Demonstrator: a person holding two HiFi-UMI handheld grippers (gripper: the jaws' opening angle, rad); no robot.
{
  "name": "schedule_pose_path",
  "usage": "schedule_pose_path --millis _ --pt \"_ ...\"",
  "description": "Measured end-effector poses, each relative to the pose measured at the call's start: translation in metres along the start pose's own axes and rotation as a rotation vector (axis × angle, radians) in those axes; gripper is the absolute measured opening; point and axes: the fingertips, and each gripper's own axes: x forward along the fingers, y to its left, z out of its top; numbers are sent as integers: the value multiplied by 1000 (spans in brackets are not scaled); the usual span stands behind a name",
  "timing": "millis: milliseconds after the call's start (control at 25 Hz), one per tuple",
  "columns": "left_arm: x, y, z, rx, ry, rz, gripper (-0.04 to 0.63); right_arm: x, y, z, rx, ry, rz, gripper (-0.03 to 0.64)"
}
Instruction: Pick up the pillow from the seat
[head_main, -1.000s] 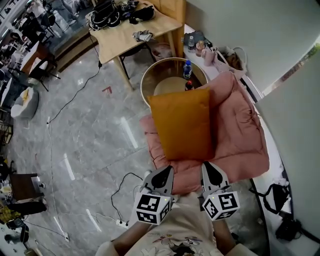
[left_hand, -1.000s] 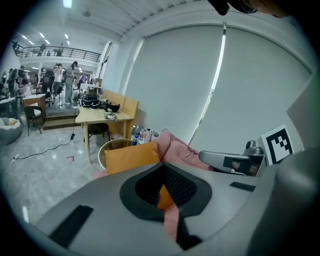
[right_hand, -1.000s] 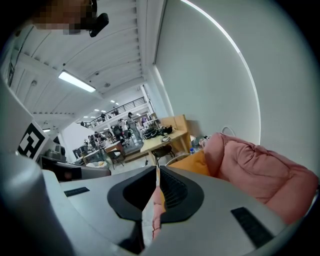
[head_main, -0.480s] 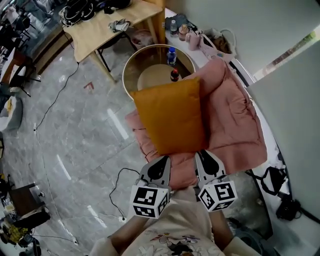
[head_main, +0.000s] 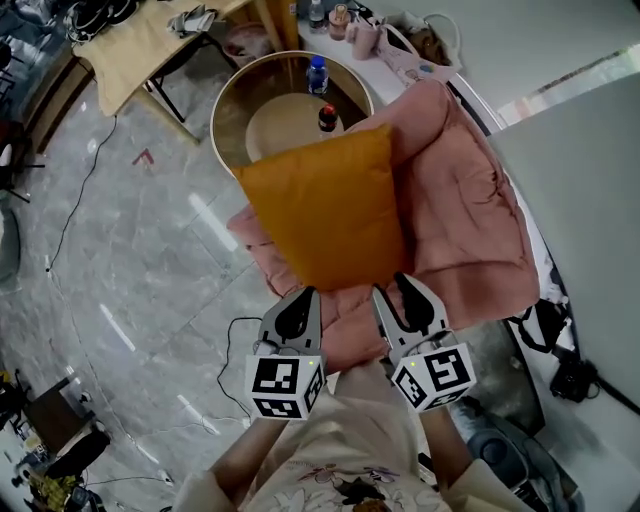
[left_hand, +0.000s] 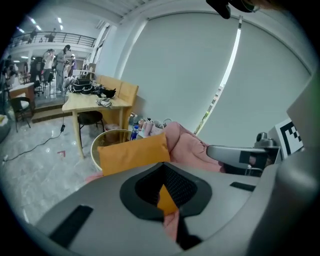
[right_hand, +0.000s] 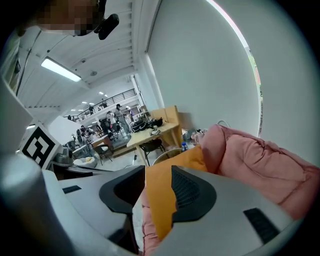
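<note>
Since a second before, both grippers had come forward to the pillow's near edge, and the whole scene had slid toward the upper left of the head view. The orange pillow (head_main: 325, 215) lay flat on the pink padded seat (head_main: 470, 220). It covered the seat's left side as that view showed it. Its near edge lay just short of the seat's near edge, and its far left corner reached toward the round table (head_main: 228, 108).

The left gripper (head_main: 302, 297) had its jaws pressed together with nothing pinched. Its tip sat at the pillow's near edge, over the pink padding. In its own view, orange and pink fabric showed only through the hollow behind the closed jaws.

The right gripper (head_main: 397, 290) had its jaws opening. The right gripper view showed the pillow's orange edge standing in the gap between them, lying against the right-hand pad, while a clear space remained on the other side. Pink seat fabric showed below the orange there.

On the round table stood a clear bottle with a blue cap (head_main: 317, 72) near the far rim and a dark bottle with a red cap (head_main: 327, 118) near the rim by the seat. A wooden table (head_main: 130, 45) stood beyond. A cable (head_main: 232, 352) trailed over the marble floor (head_main: 130, 230).
</note>
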Motion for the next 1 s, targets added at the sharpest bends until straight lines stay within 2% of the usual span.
schedule_pose_path --millis 200,680,800,1000 --pt "13 18 -8 -21 21 6 6 18 -7 -17 5 59 -6 224" --pt "50 56 -18 -16 45 36 11 65 -31 -37 9 118 -30 268" --pt "63 63 -23 -18 66 34 65 75 -37 -41 7 123 -41 287" --pt "83 68 -31 1 88 31 115 88 -48 -53 12 156 -34 307"
